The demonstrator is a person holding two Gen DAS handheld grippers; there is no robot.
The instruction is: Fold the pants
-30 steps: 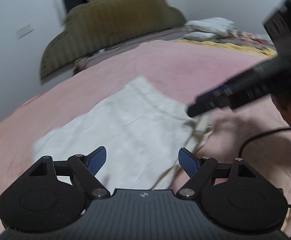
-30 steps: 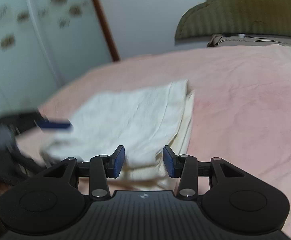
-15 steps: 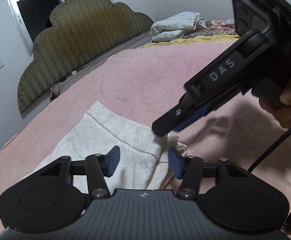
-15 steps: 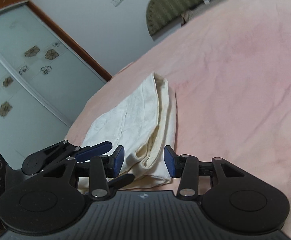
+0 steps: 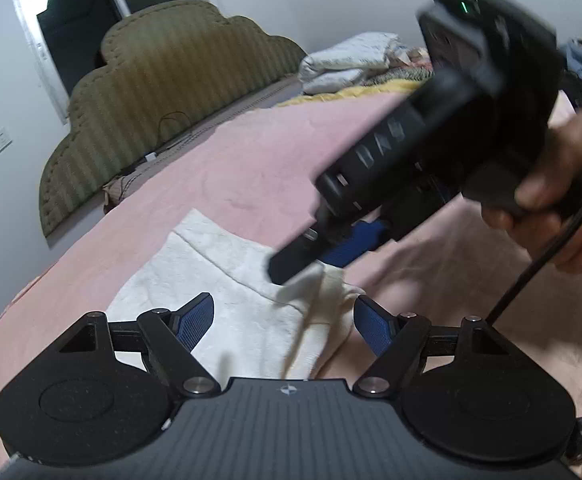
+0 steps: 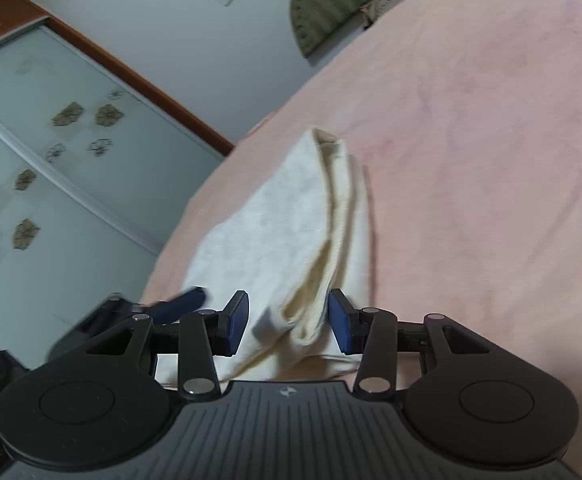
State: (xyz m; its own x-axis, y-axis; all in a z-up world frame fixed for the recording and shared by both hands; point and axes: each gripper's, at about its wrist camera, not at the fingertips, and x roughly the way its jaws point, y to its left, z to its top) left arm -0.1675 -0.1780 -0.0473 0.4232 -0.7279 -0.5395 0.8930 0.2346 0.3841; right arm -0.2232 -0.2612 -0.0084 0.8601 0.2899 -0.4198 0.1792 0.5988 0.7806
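Pink bed (image 6: 471, 128): folded white pants (image 6: 283, 240) lie flat. Right gripper (image 6: 287, 322) fingers spread, straddling the layered edge, apparently for pinching; left gripper (image 5: 283, 322) fingers spread wide above the cloth.

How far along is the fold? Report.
Done: the cream pants lie folded in layers on the pink bed. In hand: the right gripper straddles the folded end, jaws open; the left gripper hovers open. Left: perhaps a last fold or tidy.
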